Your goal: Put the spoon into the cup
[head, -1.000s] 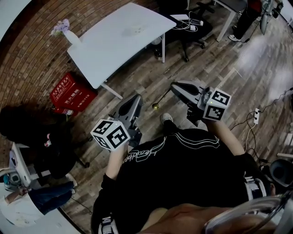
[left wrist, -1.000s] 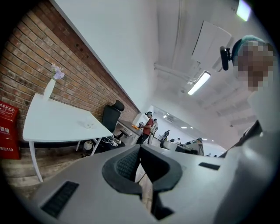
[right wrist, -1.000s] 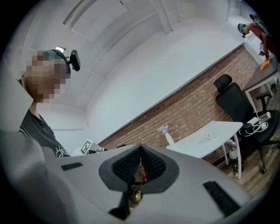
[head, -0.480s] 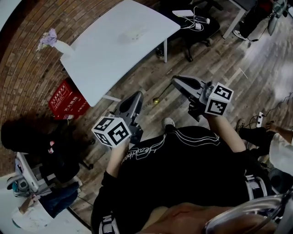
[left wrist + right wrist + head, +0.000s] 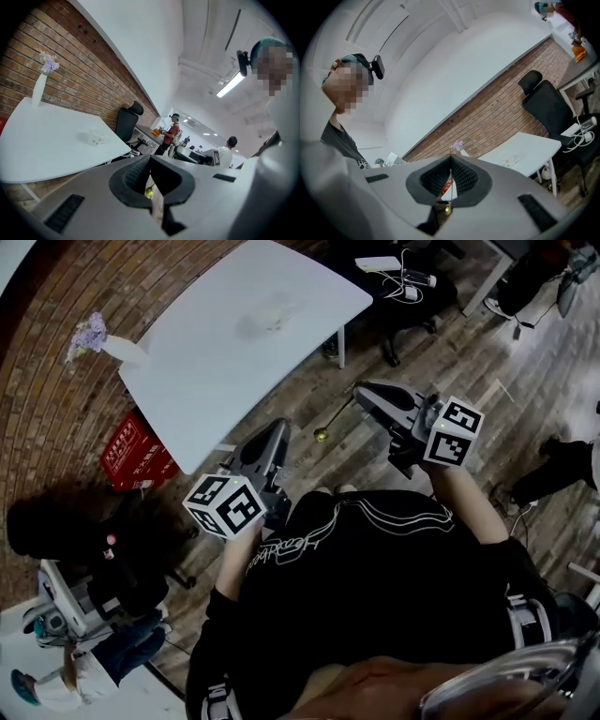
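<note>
My right gripper (image 5: 362, 391) is shut on the thin handle of a spoon (image 5: 322, 432). The spoon's gold bowl hangs down over the wooden floor. In the right gripper view the handle runs between the closed pads (image 5: 451, 158), with the gold bowl (image 5: 446, 209) below. My left gripper (image 5: 277, 431) is shut and holds nothing; its jaws meet at the tip (image 5: 151, 158). The pale, see-through cup (image 5: 269, 319) stands on the white table (image 5: 197, 371) ahead of both grippers. It also shows in the left gripper view as the cup (image 5: 96, 137), and in the right gripper view (image 5: 511, 159).
A white vase with purple flowers (image 5: 97, 339) stands at the table's far left corner. A red crate (image 5: 141, 450) sits on the floor under the table's left side. A black office chair (image 5: 405, 289) with a power strip and cables is beyond the table's right end. People are at the lower left.
Both grippers have moved toward the white table, and the spoon has gone along in the right one. The table now lies closer in the head view.
</note>
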